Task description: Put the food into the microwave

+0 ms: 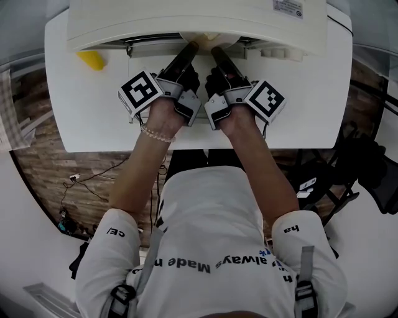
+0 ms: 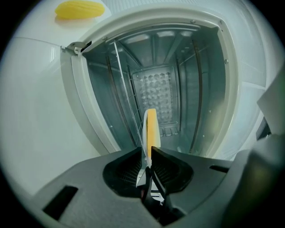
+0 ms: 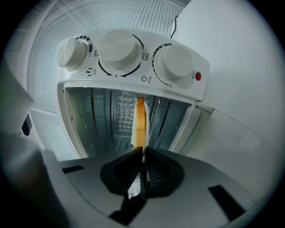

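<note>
Bearing microwave [image 1: 186,18]: table [image 1: 81,112], perhaps wood floor [image 1: 93,186]

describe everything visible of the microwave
The microwave is a white box on the white table, open at the front. Its control panel carries three round white knobs and a red lamp. The cavity looks like shiny metal, with ribbed side walls, rack wires and a dimpled back panel. A thin white and yellow item, pinched by the left gripper and right gripper, sits at its mouth.

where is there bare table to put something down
The table is bare left of the left claw, this side of the corn, and right of the right claw. It is crowded at the microwave mouth, where both claws hold the plate.
</note>
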Available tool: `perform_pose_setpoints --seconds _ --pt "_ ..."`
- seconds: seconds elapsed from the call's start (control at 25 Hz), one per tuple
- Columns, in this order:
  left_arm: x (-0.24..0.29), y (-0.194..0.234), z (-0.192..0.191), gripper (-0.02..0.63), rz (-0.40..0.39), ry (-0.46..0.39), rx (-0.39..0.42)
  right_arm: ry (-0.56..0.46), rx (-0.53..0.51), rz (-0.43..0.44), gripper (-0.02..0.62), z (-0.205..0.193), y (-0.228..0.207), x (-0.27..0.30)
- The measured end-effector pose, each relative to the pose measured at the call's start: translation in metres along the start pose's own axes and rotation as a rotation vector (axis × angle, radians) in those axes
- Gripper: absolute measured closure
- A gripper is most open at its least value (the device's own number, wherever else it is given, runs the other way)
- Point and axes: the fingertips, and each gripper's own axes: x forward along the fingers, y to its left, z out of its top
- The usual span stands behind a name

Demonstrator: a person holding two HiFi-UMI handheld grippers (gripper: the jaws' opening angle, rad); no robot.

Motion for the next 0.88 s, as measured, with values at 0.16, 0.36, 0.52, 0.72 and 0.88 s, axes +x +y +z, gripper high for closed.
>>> perform_pose_setpoints --seconds 0.16,0.36,0.52,0.72,0.88 --pt "-0.005 0.001 -0.005 0.563 0.021 0.009 -0.001 -0.004 0.017 0.022 0.569 -0.003 0.008 0.002" --pt "-0.002 0.001 -0.001 0.574 0.017 0.005 0.017 0.002 -0.017 0.044 0.569 0.001 0.013 0.007" --pt "-0.002 -0.002 0.001 0.575 0.020 0.007 0.032 0.011 -0.022 0.049 0.568 0.002 0.016 0.008" --pt "-0.008 -0.010 0.006 0.574 0.029 -0.005 0.093 0.050 -0.052 0.035 0.509 0.002 0.018 0.005" --pt "-0.023 -0.018 0.006 0.574 0.038 -0.006 0.144 0.070 -0.110 0.005 0.509 0.004 0.017 -0.009"
